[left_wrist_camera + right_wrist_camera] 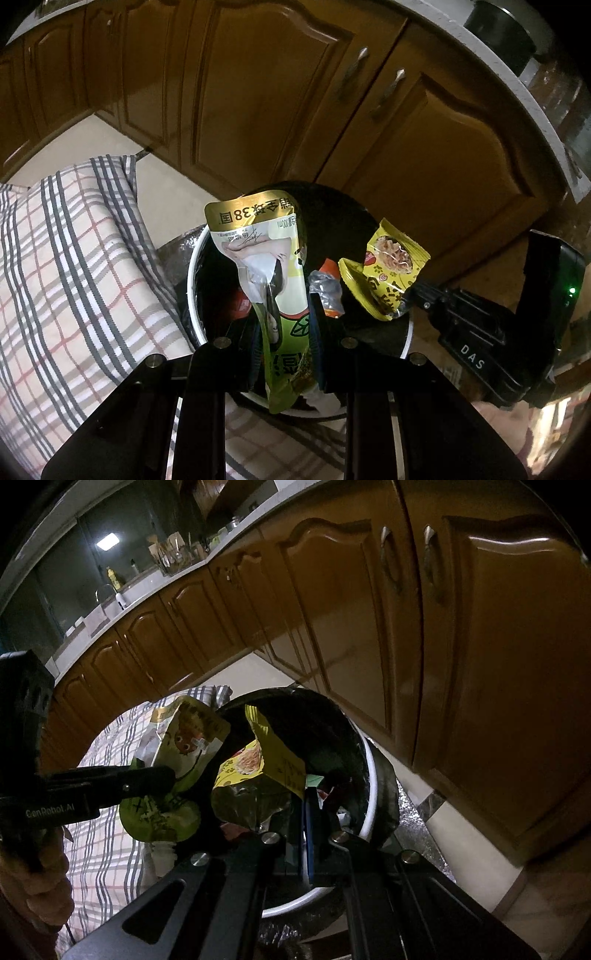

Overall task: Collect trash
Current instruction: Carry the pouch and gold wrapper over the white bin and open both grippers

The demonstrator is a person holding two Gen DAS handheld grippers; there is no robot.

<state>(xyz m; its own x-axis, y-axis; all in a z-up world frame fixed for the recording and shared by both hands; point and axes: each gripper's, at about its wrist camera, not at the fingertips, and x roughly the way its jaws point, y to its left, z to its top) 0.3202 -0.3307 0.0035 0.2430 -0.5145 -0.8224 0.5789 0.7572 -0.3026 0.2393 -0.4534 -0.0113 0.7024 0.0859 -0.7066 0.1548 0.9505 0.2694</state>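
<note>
My left gripper (284,325) is shut on a gold and green pouch (258,258), held upright over the white-rimmed trash bin (192,280) lined with a black bag. My right gripper (284,805) is shut on a yellow snack wrapper (258,768), also over the bin (373,805). Each gripper shows in the other's view: the right one with its wrapper (388,273) at the right, the left one with its pouch (181,746) at the left. Other trash lies inside the bin.
A plaid cloth (74,266) lies on the floor left of the bin. Brown wooden cabinet doors (258,92) stand close behind the bin. A countertop with a sink (110,602) runs above the cabinets.
</note>
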